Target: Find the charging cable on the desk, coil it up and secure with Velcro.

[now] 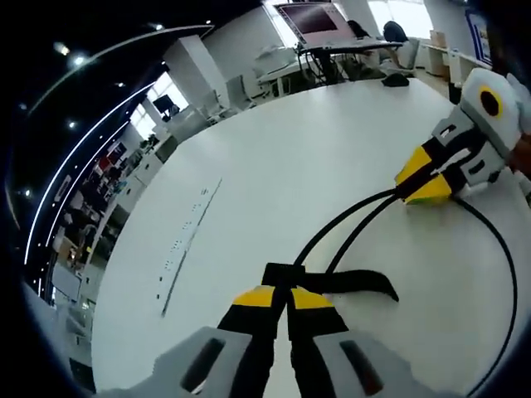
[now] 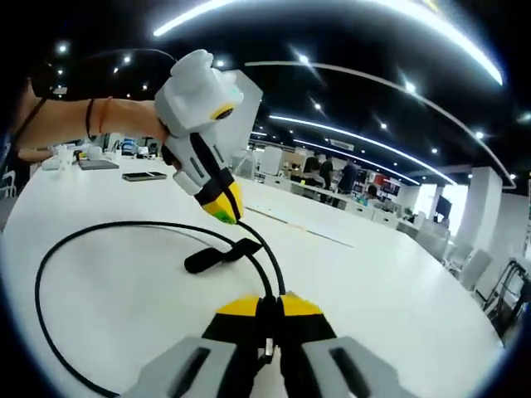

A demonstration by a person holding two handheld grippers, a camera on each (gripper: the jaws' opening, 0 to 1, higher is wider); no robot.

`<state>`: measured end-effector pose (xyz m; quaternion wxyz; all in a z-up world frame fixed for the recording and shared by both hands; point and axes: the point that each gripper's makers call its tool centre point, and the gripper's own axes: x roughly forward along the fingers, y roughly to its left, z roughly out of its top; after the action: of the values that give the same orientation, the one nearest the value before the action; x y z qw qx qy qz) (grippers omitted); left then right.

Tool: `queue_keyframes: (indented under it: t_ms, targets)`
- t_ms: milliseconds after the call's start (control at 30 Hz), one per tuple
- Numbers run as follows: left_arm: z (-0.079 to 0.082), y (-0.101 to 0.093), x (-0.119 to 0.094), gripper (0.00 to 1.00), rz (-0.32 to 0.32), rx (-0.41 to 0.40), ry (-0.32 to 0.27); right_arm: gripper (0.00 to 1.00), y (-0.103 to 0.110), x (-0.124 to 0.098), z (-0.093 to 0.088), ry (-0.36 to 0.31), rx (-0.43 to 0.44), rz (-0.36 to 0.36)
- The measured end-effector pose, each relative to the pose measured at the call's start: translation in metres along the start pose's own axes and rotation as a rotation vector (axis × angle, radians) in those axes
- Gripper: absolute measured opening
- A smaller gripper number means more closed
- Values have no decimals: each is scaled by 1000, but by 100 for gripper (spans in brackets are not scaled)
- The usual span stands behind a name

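The black charging cable (image 2: 50, 257) lies on the white table (image 1: 315, 157) in one wide loop, its two runs drawn together between the two tools. The left hand-held gripper (image 1: 282, 297) has its yellow-tipped jaws closed together where the two strands cross, beside the black Velcro strap (image 1: 353, 283), which sticks out flat to the side and is not wrapped round anything. The right hand-held gripper (image 2: 270, 305) is clenched on the cable a little farther along the same pair of strands. In the right gripper view the strap (image 2: 220, 255) points loose across the table, just below the left tool's tips.

By my reading, the cable is found and a first loop is formed, but the coil is large and slack. Still to do: gather more turns or tighten the loop, then pull the strap round the bundle and press it shut.
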<state>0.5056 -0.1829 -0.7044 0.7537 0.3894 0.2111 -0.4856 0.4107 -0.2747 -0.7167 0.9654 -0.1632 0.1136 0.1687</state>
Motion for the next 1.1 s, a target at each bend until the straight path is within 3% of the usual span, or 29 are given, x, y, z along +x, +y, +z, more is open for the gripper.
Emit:
queue_keyframes:
  t_ms: [133, 167, 200, 233, 467, 900, 1000, 1100]
  targets:
    - [-10, 3, -8, 5, 23, -31, 0, 9, 0, 0, -2, 7, 2, -3]
    - [-13, 4, -10, 1, 30, -37, 0, 9, 0, 0, -3, 9, 3, -4]
    - [-21, 10, -13, 1, 73, -72, 18, 9, 0, 0, -3, 9, 3, -5]
    - [-22, 8, -13, 1, 53, -52, 9, 9, -1, 0, -3, 10, 3, -6]
    - [-32, 6, -19, 1, 71, -79, 6, 9, 1, 4, -8, 20, 8, 0]
    - [-21, 5, -16, 2, 33, -2, -34, 9, 4, 2, -12, 29, 14, 5]
    - [-16, 8, -13, 11, 22, 9, -53, 9, 4, 1, -12, 30, 16, 6]
    - [-16, 9, -8, 12, 10, 37, -44, 9, 4, 0, -13, 30, 21, 8]
